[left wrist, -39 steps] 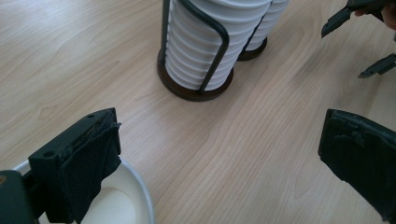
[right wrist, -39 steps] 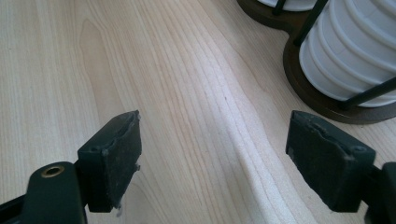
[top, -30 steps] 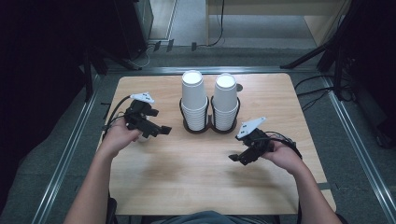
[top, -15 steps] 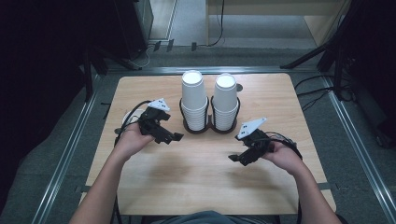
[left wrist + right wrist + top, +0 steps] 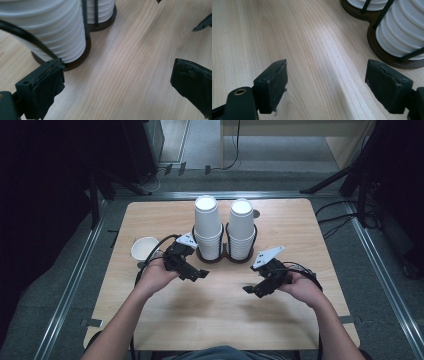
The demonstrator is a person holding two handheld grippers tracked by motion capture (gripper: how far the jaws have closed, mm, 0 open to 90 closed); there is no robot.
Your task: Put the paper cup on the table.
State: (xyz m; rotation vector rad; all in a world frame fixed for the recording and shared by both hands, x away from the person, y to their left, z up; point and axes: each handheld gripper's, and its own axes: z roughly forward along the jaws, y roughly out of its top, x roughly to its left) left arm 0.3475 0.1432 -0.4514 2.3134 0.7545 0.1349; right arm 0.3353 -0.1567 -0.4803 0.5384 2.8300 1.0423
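Two tall stacks of white paper cups, the left one (image 5: 207, 227) and the right one (image 5: 241, 227), stand in a dark twin holder (image 5: 223, 256) at the table's middle back. A single white cup (image 5: 145, 248) stands upright on the table to the left. My left gripper (image 5: 197, 274) is open and empty just in front-left of the holder; the left gripper view has its jaws (image 5: 120, 82) wide apart beside the near stack (image 5: 50, 27). My right gripper (image 5: 252, 291) is open and empty in front-right of the holder, its jaws (image 5: 329, 85) spread over bare wood near a stack (image 5: 404, 30).
The light wooden table (image 5: 215, 320) has rounded corners and metal rails along both sides. Cables trail from both grippers. The holder's thin black wire uprights (image 5: 84, 22) rise around the stacks. Dark equipment and floor cables lie beyond the far edge.
My left gripper has moved right, from the table's left part toward the cup holder, and a single white cup now stands where it was. The right gripper has stayed still.
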